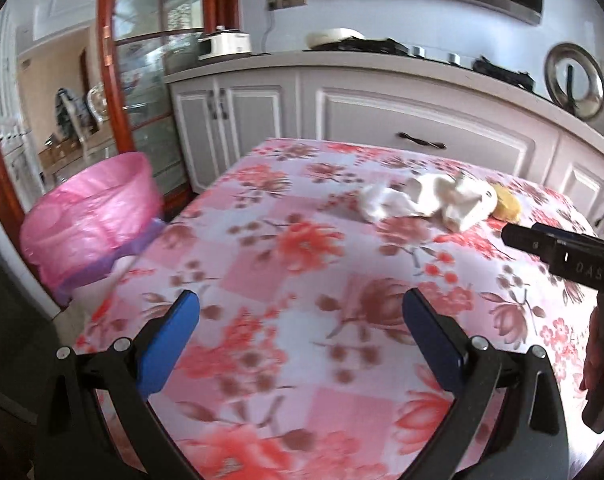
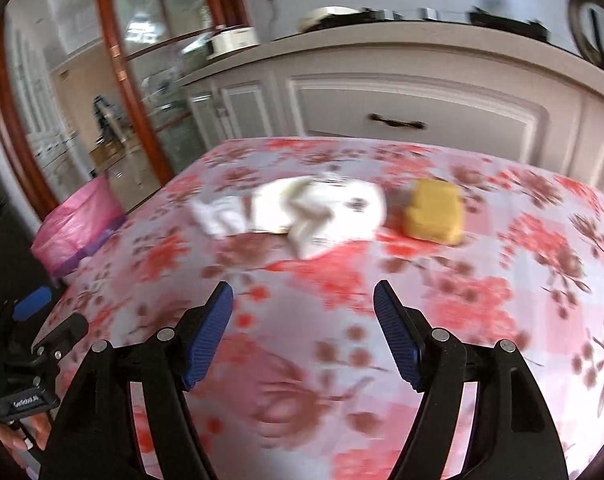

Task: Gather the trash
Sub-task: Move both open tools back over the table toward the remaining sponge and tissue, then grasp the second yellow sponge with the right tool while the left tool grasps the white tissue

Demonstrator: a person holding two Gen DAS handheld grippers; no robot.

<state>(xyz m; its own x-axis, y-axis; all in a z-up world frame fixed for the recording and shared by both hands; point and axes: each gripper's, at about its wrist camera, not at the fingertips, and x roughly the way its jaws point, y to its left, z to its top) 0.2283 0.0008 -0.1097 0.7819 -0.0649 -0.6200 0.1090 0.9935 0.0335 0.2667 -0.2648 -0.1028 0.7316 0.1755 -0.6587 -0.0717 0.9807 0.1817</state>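
While both pairs of blue fingers stand spread wide with nothing between them, the step in hand looks like the approach to the first piece of trash. The right gripper hangs over bare floral cloth, its fingers released, short of the crumpled white paper that lies ahead of it near the middle of the worktop. A yellow sponge-like block sits just beside the paper, on its right in the right wrist view. The left gripper is likewise empty and released, nearer the worktop's near edge, with the paper well ahead and to its right. A bin lined with a pink bag stands off the worktop's left side, lower than the cloth.

Next, I judge, the right gripper must go forward and down until the paper sits between its fingers, then close; the soft wad should crush easily. Both grippers tilt downward toward the cloth, and the right one's black body shows at the edge of the left wrist view.
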